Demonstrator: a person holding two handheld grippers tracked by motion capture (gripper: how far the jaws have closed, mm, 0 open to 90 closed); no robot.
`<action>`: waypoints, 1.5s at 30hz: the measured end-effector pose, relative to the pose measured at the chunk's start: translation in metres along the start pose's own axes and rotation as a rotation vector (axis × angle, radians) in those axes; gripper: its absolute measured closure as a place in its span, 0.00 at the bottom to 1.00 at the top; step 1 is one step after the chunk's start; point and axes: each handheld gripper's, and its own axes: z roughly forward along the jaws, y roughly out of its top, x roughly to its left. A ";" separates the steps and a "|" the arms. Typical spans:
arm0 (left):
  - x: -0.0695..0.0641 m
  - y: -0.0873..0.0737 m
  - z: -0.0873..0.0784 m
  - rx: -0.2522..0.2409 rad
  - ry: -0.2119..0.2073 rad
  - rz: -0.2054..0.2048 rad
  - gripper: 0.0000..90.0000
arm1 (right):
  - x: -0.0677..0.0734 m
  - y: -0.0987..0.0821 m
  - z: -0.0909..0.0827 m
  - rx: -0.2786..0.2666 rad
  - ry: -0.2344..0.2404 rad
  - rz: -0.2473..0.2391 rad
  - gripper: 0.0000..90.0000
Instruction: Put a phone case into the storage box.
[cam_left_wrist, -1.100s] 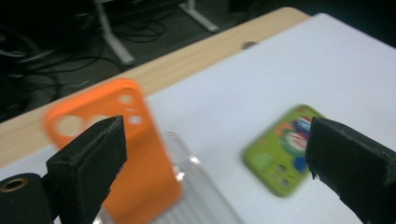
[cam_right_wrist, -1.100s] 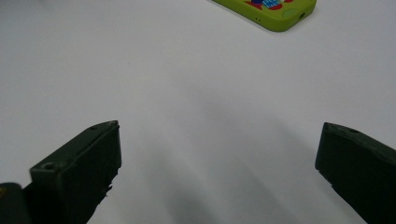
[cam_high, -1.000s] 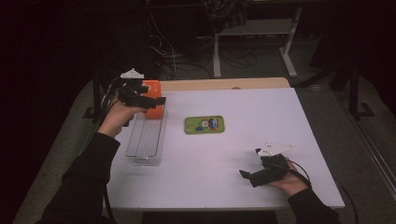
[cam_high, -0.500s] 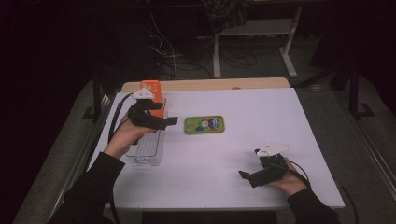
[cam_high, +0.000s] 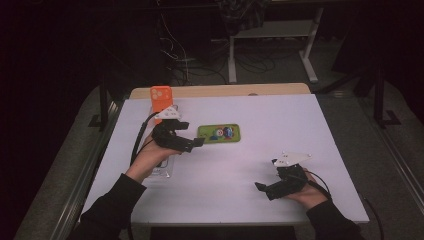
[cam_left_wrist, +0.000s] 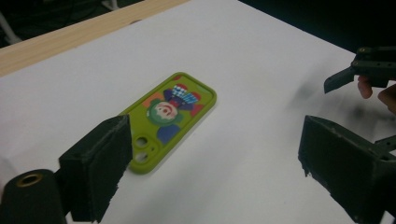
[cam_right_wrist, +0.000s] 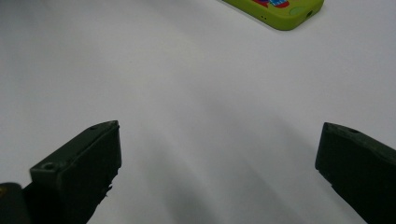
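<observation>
The left gripper (cam_high: 197, 143) hangs just beside the green phone case (cam_high: 218, 132), at its near-left end, its fingers (cam_left_wrist: 100, 163) spread wide with nothing between them; they have just been closing a little. The case lies flat, printed side up, near the middle of the white desk (cam_high: 300, 125), well clear of every edge. In the left gripper view its camera-hole end points toward the left finger, and the right finger stands well off to the side over bare desk. To take it well, I judge the gripper should slide over until the case's two long sides sit between the fingers, come down until the tips brush the desk, then close across the narrow width; a grab from one end would likely skid the thin case away. The right gripper (cam_high: 265, 189) rests near the front right of the desk, well apart from the case, fingers (cam_right_wrist: 79, 158) wide open and holding nothing. Behind the left hand an orange case (cam_high: 161, 99) stands near the far-left edge, and a clear tray (cam_high: 162, 170) lies partly under the forearm. Open room lies to the right of and in front of the green case; the left side is the crowded one, so lifting toward the middle looks safest.
</observation>
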 end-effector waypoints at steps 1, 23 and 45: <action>-0.002 0.002 0.003 0.001 0.000 0.003 0.13 | 0.001 0.000 0.000 0.004 0.000 0.003 0.00; 0.010 0.041 0.111 0.059 0.106 -0.038 0.85 | 0.002 0.003 -0.001 -0.014 0.014 -0.014 0.00; 0.055 0.023 0.192 0.213 0.160 -0.083 1.00 | 0.002 0.003 -0.002 -0.028 0.021 -0.028 0.00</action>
